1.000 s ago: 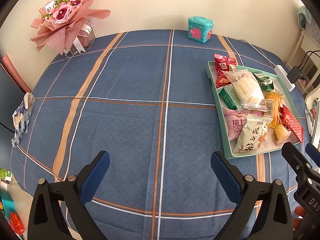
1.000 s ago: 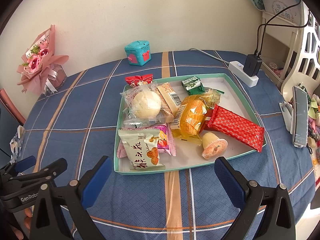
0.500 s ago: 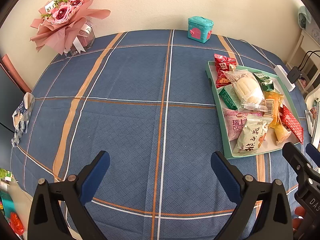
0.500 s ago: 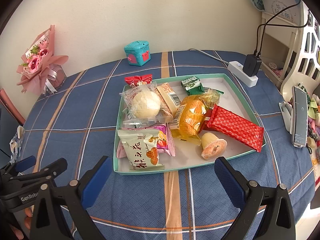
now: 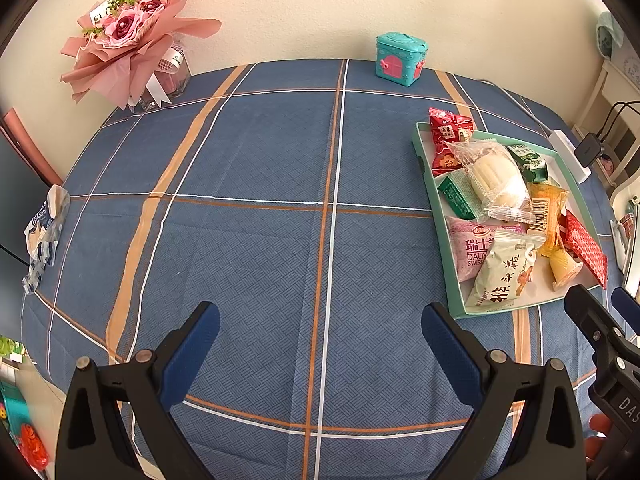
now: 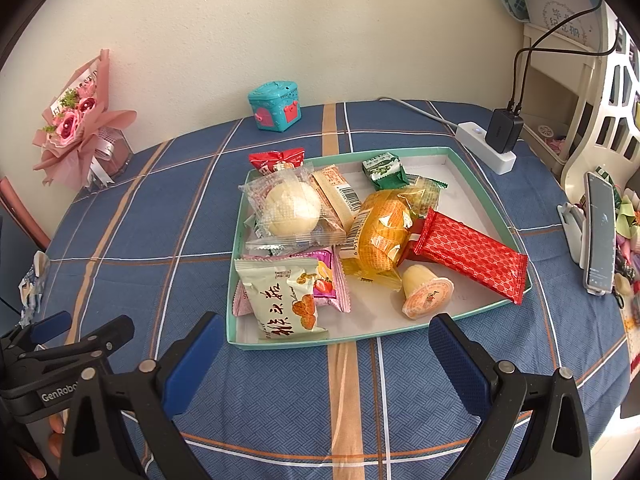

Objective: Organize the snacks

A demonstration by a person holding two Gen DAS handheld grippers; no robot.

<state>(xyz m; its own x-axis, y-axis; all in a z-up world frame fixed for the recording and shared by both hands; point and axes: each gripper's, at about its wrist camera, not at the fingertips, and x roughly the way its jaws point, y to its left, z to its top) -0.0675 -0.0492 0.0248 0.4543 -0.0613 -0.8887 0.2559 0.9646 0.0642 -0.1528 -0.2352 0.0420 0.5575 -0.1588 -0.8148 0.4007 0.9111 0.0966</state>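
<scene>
A teal-rimmed tray (image 6: pixel 472 168) (image 5: pixel 444 248) on the blue plaid tablecloth holds several wrapped snacks: a white bun in clear wrap (image 6: pixel 292 208), an orange cake pack (image 6: pixel 380 232), a long red wafer pack (image 6: pixel 472 256), a jelly cup (image 6: pixel 426 296), a cream packet with orange print (image 6: pixel 284 300) and a green candy (image 6: pixel 382 166). My right gripper (image 6: pixel 324 360) hovers open just short of the tray's near edge, nothing between its fingers. My left gripper (image 5: pixel 320 348) is open over bare cloth, left of the tray.
A pink flower bouquet (image 5: pixel 132 36) and a teal toy box (image 5: pixel 400 58) stand at the back by the wall. A white power strip with a black charger (image 6: pixel 496 140) lies behind the tray. A phone on a stand (image 6: pixel 598 232) is at the right.
</scene>
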